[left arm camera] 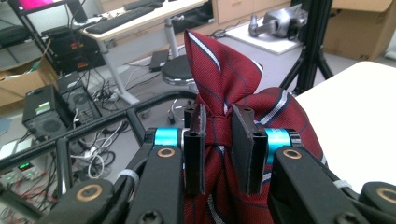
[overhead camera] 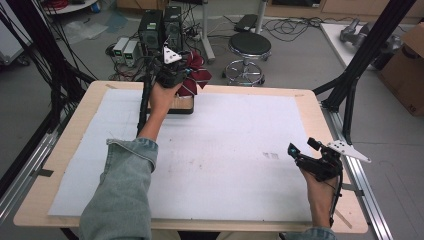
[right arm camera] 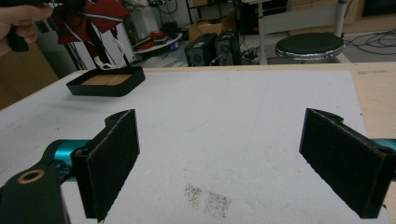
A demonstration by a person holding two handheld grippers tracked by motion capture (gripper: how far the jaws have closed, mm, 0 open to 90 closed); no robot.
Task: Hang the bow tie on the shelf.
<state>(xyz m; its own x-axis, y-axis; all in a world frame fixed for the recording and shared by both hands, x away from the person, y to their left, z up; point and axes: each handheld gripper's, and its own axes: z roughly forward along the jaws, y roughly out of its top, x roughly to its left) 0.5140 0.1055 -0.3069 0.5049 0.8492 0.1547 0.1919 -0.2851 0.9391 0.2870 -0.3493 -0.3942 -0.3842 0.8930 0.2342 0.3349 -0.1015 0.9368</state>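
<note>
So the table point(overhead camera: 300, 107) is mostly bare white sheet, with a shallow black tray point(right arm camera: 105, 81) at the far edge. Directly above that tray hangs the red striped tie point(left arm camera: 224, 93), left gripper point(left arm camera: 218, 148) clamped on its knotted middle. Looks like it's hanging clear of the tray, hard to say. Right gripper point(right arm camera: 219, 154) sits wide open, well apart, near corner.

Grey floor past the far edge, pretty cluttered: a round black stool point(overhead camera: 249, 46), 2 computer towers point(overhead camera: 161, 27) with tangled cables, cardboard box point(overhead camera: 406, 67) far right.
</note>
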